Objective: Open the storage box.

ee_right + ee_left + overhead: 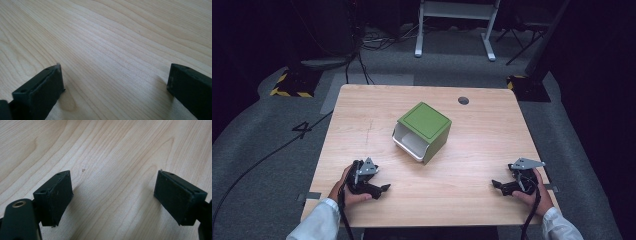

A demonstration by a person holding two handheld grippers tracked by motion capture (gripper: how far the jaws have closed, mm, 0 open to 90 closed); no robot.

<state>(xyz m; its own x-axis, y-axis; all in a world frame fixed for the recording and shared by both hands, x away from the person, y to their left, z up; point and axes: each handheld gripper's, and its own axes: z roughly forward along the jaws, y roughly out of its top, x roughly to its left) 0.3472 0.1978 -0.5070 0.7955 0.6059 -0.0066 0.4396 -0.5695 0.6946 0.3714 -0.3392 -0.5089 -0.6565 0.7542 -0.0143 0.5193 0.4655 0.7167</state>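
One wooden surface (472,150) carried a single green box (422,131) near its middle, lying on its side, its white-lined opening facing my left, nothing visible inside. My two tools rested near the front edge: left tool (384,188) and right tool (494,184), both spread wide, gripping nothing.

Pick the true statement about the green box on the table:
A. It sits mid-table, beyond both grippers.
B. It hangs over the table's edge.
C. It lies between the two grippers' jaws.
A: the green box sits mid-table, clear of the left gripper and right gripper.
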